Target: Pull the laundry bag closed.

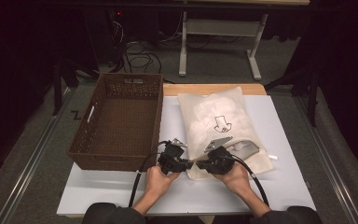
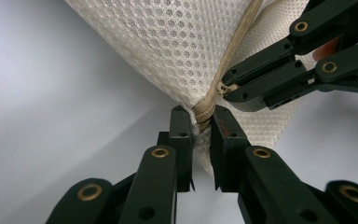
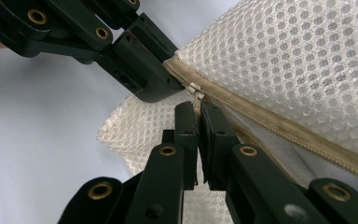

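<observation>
Both pairs of jaws are closed at the mesh bag's (image 1: 219, 126) near corner: the left gripper (image 2: 201, 125) pinches the zipper end (image 2: 204, 109), the right gripper (image 3: 198, 112) has clamped the zipper pull (image 3: 196, 91). Beyond that corner the zipper looks closed, so opening is left. Left of the bag stands a brown basket (image 1: 121, 119).
</observation>
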`<state>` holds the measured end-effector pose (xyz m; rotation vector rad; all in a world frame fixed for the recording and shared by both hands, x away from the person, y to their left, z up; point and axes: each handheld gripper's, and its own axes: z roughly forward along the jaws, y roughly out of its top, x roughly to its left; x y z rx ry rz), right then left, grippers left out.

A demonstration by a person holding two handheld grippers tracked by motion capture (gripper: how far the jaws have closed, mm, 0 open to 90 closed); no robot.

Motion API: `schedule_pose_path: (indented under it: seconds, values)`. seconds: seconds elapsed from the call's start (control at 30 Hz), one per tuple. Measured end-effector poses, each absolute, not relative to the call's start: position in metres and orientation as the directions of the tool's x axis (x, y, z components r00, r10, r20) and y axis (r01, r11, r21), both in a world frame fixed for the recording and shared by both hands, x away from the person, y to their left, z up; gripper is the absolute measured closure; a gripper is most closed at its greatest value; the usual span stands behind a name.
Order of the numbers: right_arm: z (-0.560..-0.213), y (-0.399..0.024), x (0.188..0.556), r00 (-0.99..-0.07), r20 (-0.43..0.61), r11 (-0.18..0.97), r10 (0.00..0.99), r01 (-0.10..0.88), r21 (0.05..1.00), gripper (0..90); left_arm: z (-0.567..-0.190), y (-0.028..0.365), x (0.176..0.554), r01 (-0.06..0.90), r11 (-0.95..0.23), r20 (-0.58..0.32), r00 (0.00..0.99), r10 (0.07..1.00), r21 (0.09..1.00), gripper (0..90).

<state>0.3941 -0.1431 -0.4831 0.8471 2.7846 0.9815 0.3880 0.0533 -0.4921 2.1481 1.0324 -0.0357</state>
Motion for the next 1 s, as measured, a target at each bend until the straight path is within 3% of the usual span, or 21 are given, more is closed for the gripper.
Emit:
schedule_pose_path:
  seconds: [1.0]
  values:
    - [-0.486, -0.159, 0.394, -0.820, 0.047, 0.664, 0.570, 0.494, 0.562, 87.7, -0.499, 0.051, 0.389, 0.680, -0.448, -0.261, 0.676, 0.689, 0.581, 80.1]
